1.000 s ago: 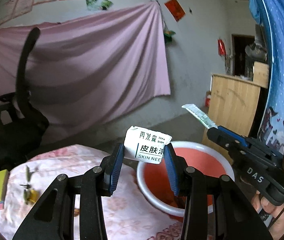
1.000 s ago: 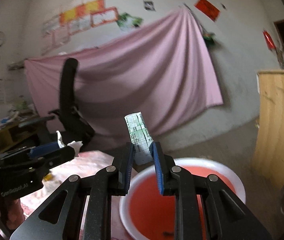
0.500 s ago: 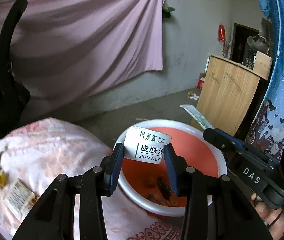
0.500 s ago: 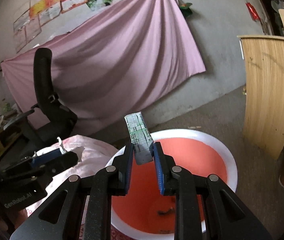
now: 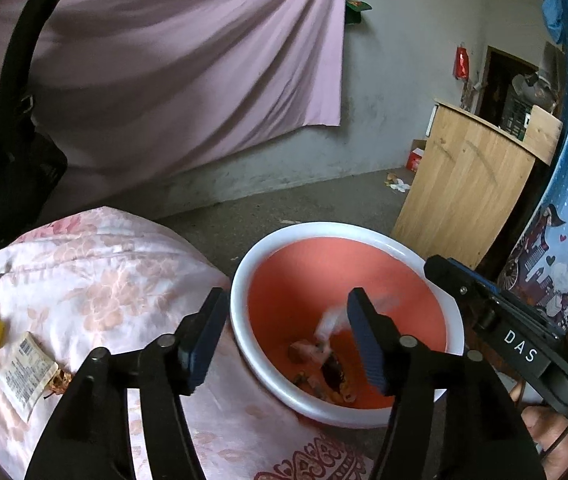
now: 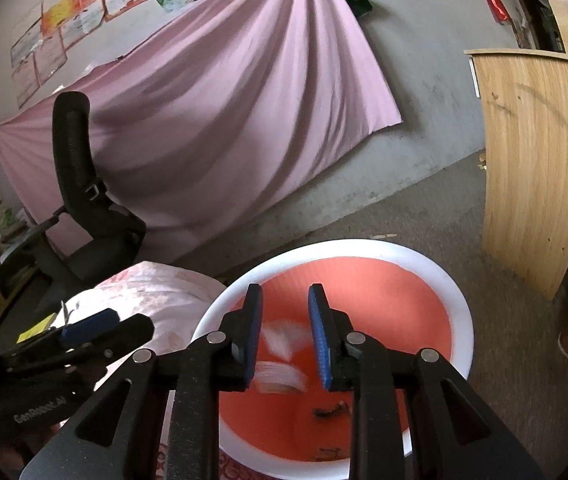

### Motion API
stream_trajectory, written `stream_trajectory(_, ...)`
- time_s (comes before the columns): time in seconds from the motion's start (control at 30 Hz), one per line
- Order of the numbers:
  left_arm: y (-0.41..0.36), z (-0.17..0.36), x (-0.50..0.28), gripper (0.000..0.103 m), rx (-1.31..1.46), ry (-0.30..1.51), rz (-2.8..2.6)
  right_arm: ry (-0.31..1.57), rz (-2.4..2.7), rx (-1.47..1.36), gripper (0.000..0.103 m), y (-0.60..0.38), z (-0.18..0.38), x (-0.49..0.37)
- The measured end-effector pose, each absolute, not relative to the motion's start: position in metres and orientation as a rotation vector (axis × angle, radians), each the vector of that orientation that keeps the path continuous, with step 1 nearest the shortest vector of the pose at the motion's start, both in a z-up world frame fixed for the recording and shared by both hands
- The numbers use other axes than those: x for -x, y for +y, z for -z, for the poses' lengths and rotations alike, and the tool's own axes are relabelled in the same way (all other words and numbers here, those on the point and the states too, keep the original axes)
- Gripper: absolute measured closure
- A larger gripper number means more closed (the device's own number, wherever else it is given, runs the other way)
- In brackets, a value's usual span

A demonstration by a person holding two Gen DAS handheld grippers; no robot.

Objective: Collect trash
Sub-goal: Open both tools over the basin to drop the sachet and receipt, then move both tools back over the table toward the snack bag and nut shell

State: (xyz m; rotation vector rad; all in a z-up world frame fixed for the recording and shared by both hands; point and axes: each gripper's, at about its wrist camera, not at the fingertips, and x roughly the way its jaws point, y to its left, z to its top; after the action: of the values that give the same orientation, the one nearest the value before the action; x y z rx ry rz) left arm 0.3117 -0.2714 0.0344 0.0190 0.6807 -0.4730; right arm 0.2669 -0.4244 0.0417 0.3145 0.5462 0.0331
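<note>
— Where's the trash?
— Two blurred white scraps (image 6: 281, 360) are in mid-air inside the red basin (image 5: 239, 312), above the litter (image 5: 324, 368) on its bottom.
— And the left hand-held gripper (image 5: 288, 340)?
— Its jaws have just been opening; they stand wide, nothing pressed between them.
— The right hand-held gripper (image 6: 286, 336)?
— Its jaws have just eased apart, a narrow gap, nothing gripped.
— Anything else?
— A printed packet (image 5: 25, 372) lies on the floral-covered desk (image 5: 123, 280) beside the basin.
</note>
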Motion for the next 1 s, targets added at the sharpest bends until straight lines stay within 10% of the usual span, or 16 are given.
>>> stream_trajectory(0.57, -0.196, -0.056, -0.294, 0.024, 0.139, 0.576, 0.391, 0.414, -0.053, -0.269, 0.052, -0.403, -0.061, -0.257)
stream_trajectory(0.9, -0.126, -0.075, -0.258, 0.002, 0.157, 0.423, 0.259, 0.273, -0.137, -0.198, 0.0, -0.353, -0.075, -0.246)
stream_trajectory(1.0, -0.106, -0.078, -0.247, 0.002, 0.158, 0.387, 0.21, 0.224, -0.176, -0.176, 0.0, -0.336, -0.08, -0.243)
